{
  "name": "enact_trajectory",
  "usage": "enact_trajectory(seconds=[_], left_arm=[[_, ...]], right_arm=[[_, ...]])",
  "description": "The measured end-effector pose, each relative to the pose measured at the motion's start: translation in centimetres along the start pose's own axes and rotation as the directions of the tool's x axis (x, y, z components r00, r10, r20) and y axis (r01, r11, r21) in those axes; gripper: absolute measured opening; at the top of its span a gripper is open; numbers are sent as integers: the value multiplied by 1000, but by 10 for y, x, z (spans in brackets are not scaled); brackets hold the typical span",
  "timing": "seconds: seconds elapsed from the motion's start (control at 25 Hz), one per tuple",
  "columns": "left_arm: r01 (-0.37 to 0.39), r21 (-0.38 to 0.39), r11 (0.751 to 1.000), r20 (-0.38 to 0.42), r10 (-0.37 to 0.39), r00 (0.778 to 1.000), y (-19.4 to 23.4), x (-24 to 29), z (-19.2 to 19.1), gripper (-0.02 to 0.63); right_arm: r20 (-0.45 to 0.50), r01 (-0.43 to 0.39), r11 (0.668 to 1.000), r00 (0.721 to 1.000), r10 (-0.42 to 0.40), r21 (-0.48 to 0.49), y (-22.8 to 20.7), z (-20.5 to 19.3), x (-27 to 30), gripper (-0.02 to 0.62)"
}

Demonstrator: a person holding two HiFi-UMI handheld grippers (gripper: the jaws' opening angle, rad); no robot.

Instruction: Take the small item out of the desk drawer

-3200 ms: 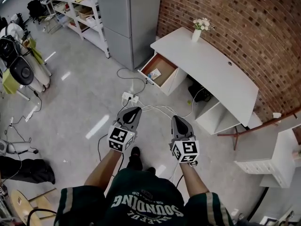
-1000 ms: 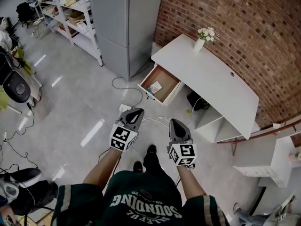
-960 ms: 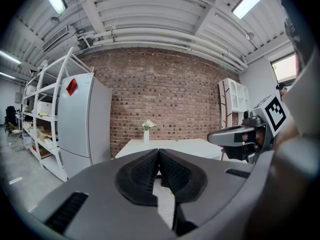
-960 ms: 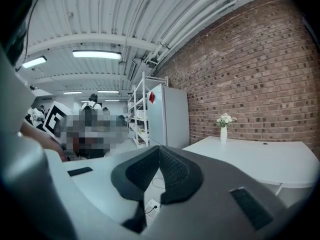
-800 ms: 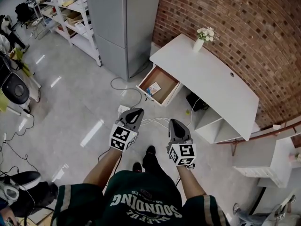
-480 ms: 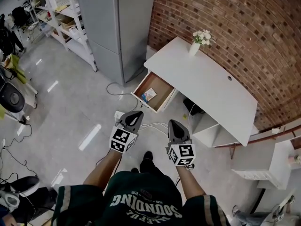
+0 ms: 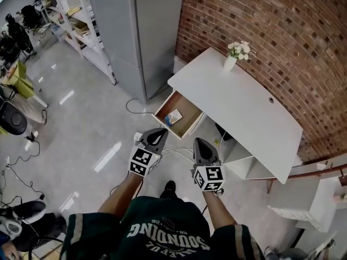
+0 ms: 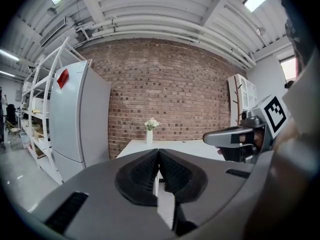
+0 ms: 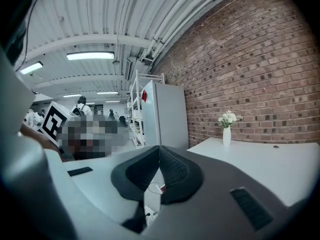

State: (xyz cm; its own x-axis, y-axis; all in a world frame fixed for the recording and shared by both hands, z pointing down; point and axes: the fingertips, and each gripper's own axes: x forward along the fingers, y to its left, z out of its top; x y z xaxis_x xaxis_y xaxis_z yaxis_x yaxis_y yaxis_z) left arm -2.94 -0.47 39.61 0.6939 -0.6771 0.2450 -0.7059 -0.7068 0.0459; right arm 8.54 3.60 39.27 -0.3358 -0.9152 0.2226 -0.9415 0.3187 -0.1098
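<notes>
A small white-and-blue flat item [image 7: 173, 116] lies in the open, brown-lined drawer [image 7: 187, 109]. The drawer juts from the curved white desk [image 7: 244, 104] at the end nearest the tall grey refrigerator [image 7: 146, 31]. Well short of the drawer, the left gripper [image 7: 159, 132] and the right gripper [image 7: 199, 143] hang side by side above the grey floor [image 7: 92, 123]. Each has its jaws pressed together on nothing. A white vase of flowers [image 7: 230, 63] stands on the desk by the red brick wall [image 7: 271, 31].

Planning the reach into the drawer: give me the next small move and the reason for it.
Probably step forward until the left gripper is over the open drawer. Both it and the right gripper are shut and empty, held above the floor short of the drawer, while the small item lies inside, untouched.
</notes>
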Motion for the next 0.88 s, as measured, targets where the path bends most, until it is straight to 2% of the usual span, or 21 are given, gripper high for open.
enact_trajectory(seconds=[0.36,0.68,0.88], left_arm=[[-67,-7,998,-13,67,998,12,32,7,15],[-114,-2,993,-20,114,993,33,37,10,16],[-112,0,994,-18,111,994,47,40,8,16]], right_arm=[[2,-77,997,997,77,-8,-24,10,33,25],[2,-127,992,992,127,-3,-21,13,57,25],[2,-127,992,992,127,-12,-14,13,66,25]])
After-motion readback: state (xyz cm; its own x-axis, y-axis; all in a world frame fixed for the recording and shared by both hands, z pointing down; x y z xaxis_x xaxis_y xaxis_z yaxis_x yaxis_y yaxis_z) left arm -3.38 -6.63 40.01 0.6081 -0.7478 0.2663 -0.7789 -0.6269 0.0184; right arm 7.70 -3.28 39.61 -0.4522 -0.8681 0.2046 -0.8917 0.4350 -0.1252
